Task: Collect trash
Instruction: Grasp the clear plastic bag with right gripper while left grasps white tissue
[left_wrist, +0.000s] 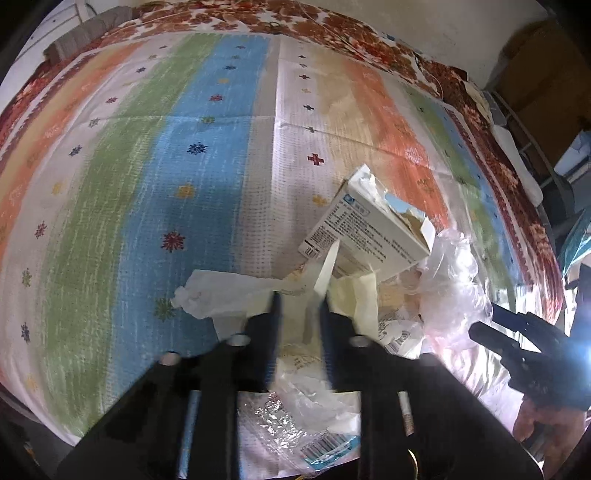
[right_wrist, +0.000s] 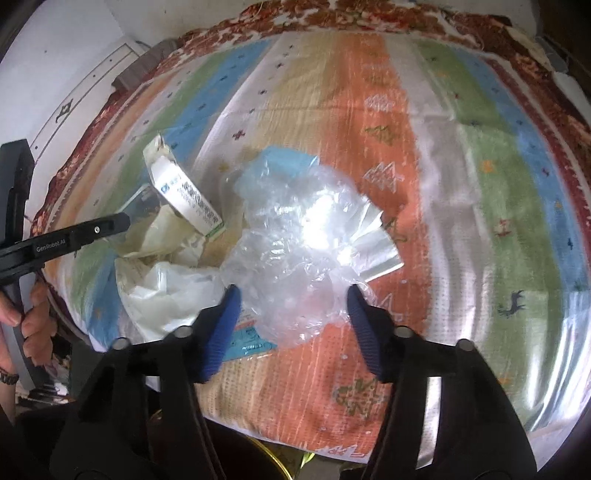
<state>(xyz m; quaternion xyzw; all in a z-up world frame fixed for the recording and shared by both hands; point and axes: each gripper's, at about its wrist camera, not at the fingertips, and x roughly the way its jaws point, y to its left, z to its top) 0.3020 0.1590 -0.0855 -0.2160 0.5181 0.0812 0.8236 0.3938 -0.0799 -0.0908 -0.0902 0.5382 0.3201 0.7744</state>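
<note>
A pile of trash lies on the striped cloth: a torn white carton (left_wrist: 365, 229) (right_wrist: 186, 199), crumpled cream paper and a white bag (left_wrist: 229, 295) (right_wrist: 166, 284), and a crumpled clear plastic bag (right_wrist: 303, 251) (left_wrist: 450, 288). My left gripper (left_wrist: 299, 314) is nearly shut, its jaws pinching the cream paper next to the carton. It also shows from the side in the right wrist view (right_wrist: 122, 221). My right gripper (right_wrist: 291, 295) is open, its blue pads (right_wrist: 225, 325) on either side of the clear plastic bag's near edge. It shows at the right of the left wrist view (left_wrist: 480, 325).
A printed wrapper with a barcode (left_wrist: 325, 446) lies near the front edge. The striped cloth (right_wrist: 461, 221) covers a table over a red floral cloth (left_wrist: 332, 22). A brass-coloured rim (right_wrist: 273, 461) shows below the table's front edge. A wall and furniture stand behind.
</note>
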